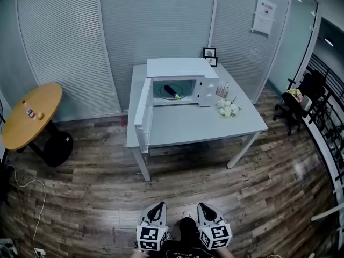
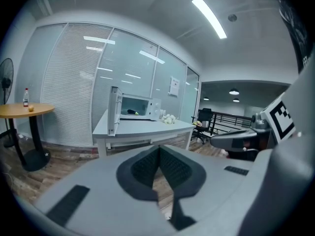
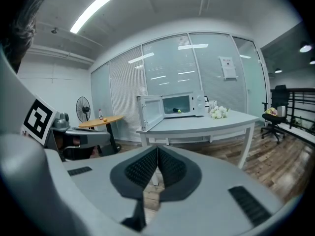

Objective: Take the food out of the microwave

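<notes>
Left gripper [image 2: 158, 154], right gripper [image 3: 157, 151]: jaws of each pressed together, nothing between them. Food [image 1: 171, 91]: dark, oblong, yellow-green tip, kind unclear. It lies inside microwave [image 1: 180, 69], door [image 1: 143, 112] swung open, on table [image 1: 215, 123] well ahead of both grippers. Wall notice [image 1: 264, 16]: print too small to read.

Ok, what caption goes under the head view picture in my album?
The left gripper and right gripper, both shut, face a table where the microwave stands open with food inside.
</notes>
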{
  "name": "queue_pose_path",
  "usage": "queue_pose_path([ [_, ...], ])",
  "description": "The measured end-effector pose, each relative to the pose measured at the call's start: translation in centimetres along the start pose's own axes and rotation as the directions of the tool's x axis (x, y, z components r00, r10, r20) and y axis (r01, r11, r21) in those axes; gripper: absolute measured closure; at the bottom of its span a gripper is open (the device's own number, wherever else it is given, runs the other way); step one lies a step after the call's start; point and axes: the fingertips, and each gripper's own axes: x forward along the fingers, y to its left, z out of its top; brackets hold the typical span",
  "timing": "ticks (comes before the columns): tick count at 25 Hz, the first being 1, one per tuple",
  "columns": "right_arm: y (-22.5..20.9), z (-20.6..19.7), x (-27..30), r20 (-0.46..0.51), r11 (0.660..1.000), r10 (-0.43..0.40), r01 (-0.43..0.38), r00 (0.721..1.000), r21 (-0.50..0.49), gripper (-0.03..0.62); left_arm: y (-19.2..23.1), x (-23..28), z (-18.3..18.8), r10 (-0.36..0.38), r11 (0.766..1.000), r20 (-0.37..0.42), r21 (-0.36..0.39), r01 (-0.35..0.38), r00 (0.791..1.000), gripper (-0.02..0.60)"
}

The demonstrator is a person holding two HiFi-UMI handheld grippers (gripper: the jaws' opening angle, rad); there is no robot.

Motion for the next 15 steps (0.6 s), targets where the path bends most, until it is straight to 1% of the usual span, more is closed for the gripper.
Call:
queue_pose_path([
  [3,-0.5,0.0,1.2,-0.01,1.0,0.016,-0.016,1.0,0.001,0.589,0.0,0.8,0.1,0.0,1.0,-0.001,0.009,0.0,1.0,0.574],
  [7,-1.3,0.5,3.4,-0.016,0.999,0.048,-0.048,0.999,-0.006,0.589,0.6,2.6,0.7,0.018,1.0,-0.003,0.011,-0.018,1.0,0.574],
  [10,-2.6,1.5,5.2,-0.016,0.998,0.063,-0.063,0.998,-0.012,0.589,1.1,4.5,1.8,0.034,0.999,0.007,-0.002,-0.034,0.999,0.574],
  [15,-5.4,3.1,7.9,-0.018,0.996,0.083,-0.084,0.996,-0.019,0.589,1.3,8.0,3.5,0.061,0.998,0.016,-0.003,-0.061,0.998,0.574],
])
